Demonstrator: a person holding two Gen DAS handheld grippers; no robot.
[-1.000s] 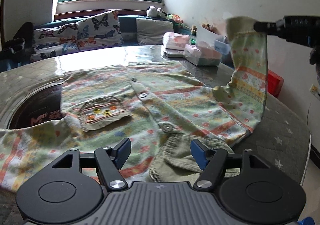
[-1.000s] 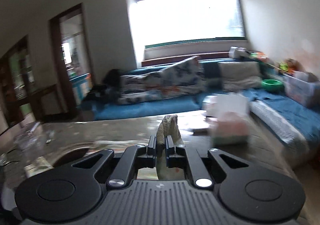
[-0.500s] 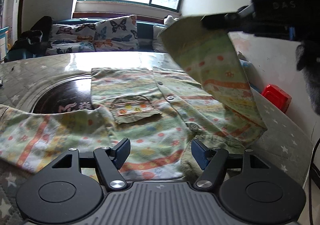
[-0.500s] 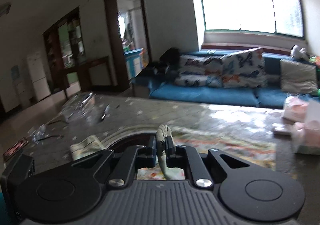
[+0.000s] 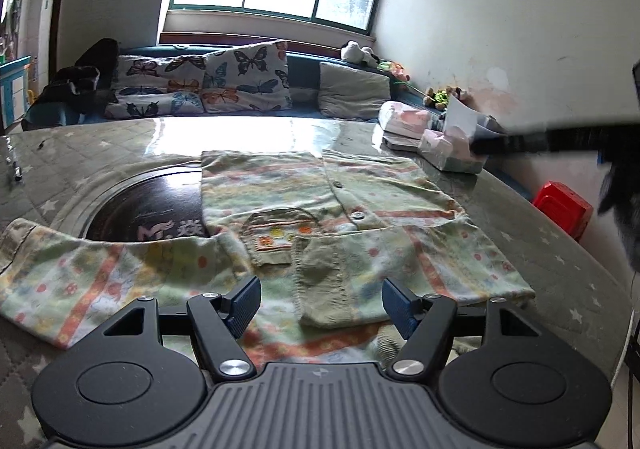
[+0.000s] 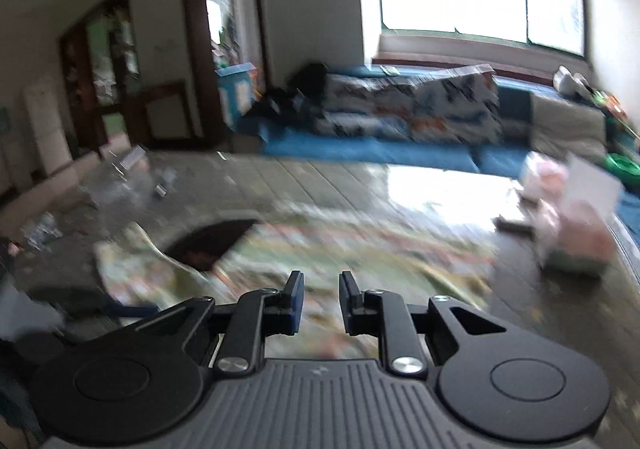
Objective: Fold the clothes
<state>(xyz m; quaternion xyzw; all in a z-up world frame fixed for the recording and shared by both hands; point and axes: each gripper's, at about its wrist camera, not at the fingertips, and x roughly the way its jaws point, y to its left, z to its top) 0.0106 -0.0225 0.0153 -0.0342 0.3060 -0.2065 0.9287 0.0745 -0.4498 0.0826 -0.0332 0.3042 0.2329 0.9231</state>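
Shirt [image 5: 340, 217] of green flowered cotton lies on the grey stone counter [image 5: 100, 153] — one sleeve folded in; left gripper [image 5: 320, 303] spread, right gripper [image 6: 320, 297] parted, empty — the other sleeve [image 5: 80, 281] likely next.

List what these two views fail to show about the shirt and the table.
- Shirt near hem: left wrist view, hidden behind the left gripper body.
- Shirt print: right wrist view, motion blur.
- Clutter at table far left: right wrist view, blurred.
- Logo on dark inset: left wrist view, partly covered by sleeve.
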